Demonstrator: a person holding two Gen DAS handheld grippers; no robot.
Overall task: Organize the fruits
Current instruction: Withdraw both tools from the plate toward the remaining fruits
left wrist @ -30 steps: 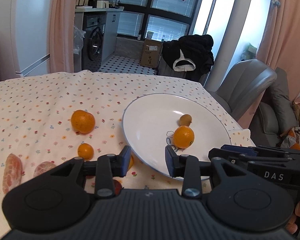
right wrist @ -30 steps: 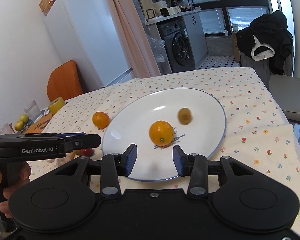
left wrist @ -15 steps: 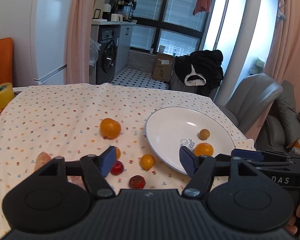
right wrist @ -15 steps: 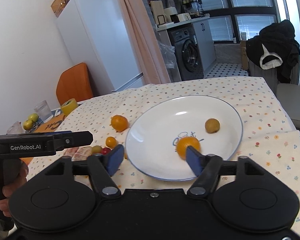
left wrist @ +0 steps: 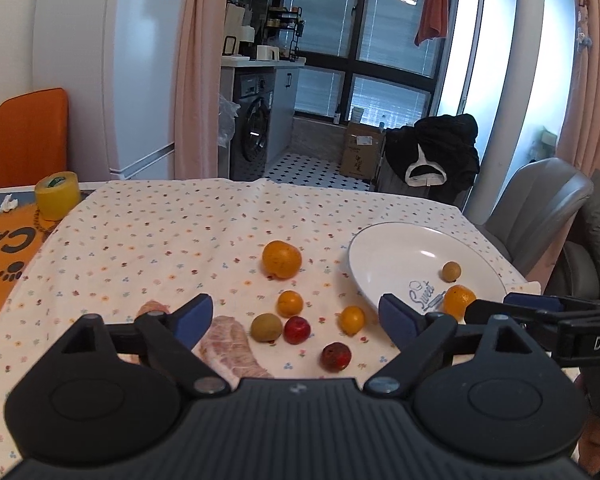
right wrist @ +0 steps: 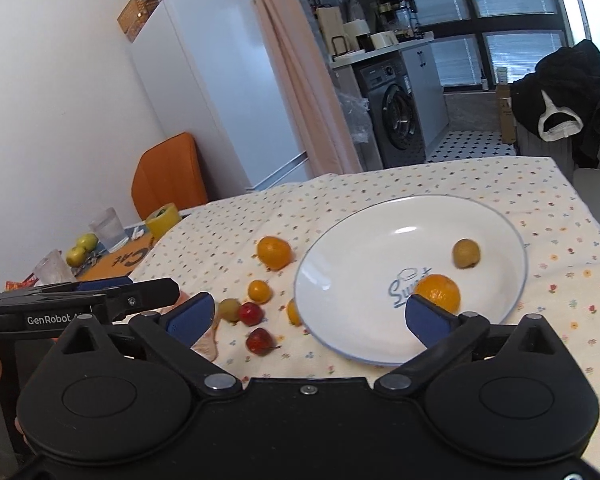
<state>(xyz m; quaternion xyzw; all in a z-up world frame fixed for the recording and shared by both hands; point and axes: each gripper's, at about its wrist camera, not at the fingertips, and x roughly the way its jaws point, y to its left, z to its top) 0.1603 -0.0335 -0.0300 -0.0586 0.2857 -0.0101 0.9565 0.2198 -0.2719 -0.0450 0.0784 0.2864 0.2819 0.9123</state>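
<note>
White plate (right wrist: 496, 216): 2 fruits | L hand-held gripper (left wrist: 296, 316) apart | R hand-held gripper (right wrist: 306, 316) apart

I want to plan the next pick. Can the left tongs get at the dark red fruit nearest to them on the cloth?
Probably yes. The left tongs are open, and the dark red fruit lies alone on the cloth just ahead, apart from its neighbours.

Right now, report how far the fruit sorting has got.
Early stage. Done: an orange and a small greenish-brown fruit lie in the white plate. In hand: nothing; the left gripper and right gripper are both open and empty. Left on the tablecloth: a large orange, two small oranges, a green fruit, two red fruits and peeled segments.
</note>
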